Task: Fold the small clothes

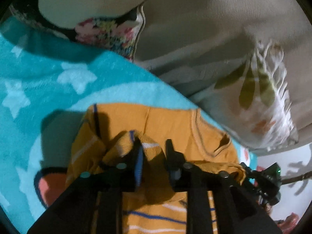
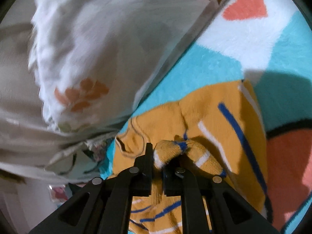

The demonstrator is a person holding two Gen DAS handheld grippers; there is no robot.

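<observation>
Mustard-yellow striped shirt [image 2: 204, 105] lies on the turquoise fleece blanket [image 1: 48, 81], directly ahead of both grippers. Right gripper [image 2: 159, 153] pinches a bunched fold; left gripper [image 1: 154, 146] apparently clamps fabric too, though blurred.

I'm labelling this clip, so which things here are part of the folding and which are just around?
In the job:
orange striped garment
left gripper
right gripper

Just around:
teal star blanket
beige leaf-print pillow
floral cushion

Home bedroom, fleece star blanket [image 1: 48, 81], floral pillow [image 1: 109, 33], beige bedding [image 1: 204, 39]
</observation>
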